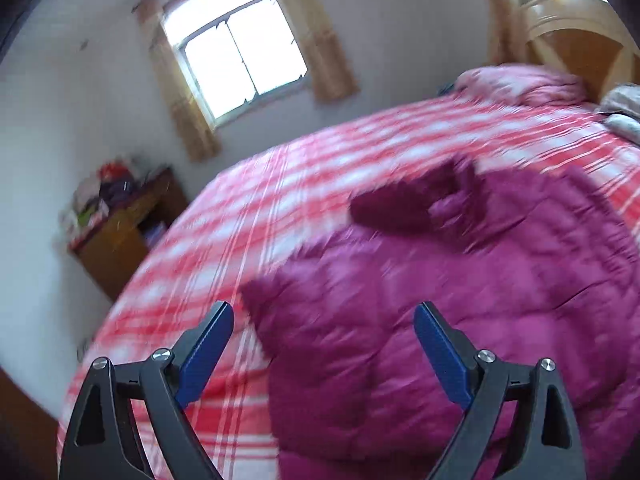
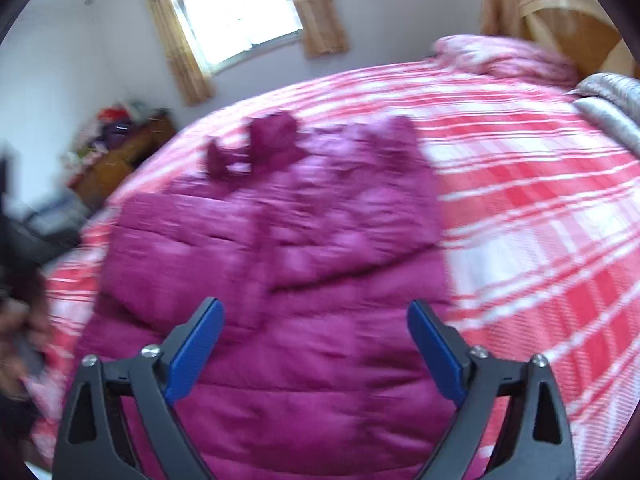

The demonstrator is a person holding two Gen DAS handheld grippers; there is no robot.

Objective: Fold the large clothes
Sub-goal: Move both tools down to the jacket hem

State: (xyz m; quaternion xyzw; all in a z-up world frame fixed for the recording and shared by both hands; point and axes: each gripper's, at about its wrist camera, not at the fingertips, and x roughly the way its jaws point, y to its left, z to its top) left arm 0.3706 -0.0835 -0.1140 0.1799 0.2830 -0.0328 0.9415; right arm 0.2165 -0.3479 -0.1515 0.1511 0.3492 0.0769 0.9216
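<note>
A large magenta quilted jacket [image 1: 460,288] lies spread on the bed, with a darker sleeve [image 1: 404,200] folded across it. It also shows in the right wrist view [image 2: 288,280], filling the middle of the frame. My left gripper [image 1: 324,312] is open and empty, held above the jacket's left edge. My right gripper [image 2: 316,308] is open and empty, held above the jacket's lower middle. Both views are motion blurred.
The jacket lies on a red and white plaid bedspread [image 1: 320,160], which also shows in the right wrist view [image 2: 540,200]. A pink pillow [image 1: 520,84] and wooden headboard [image 1: 580,32] are at the far right. A cluttered wooden nightstand [image 1: 120,224] stands left of the bed, under a window [image 1: 240,52].
</note>
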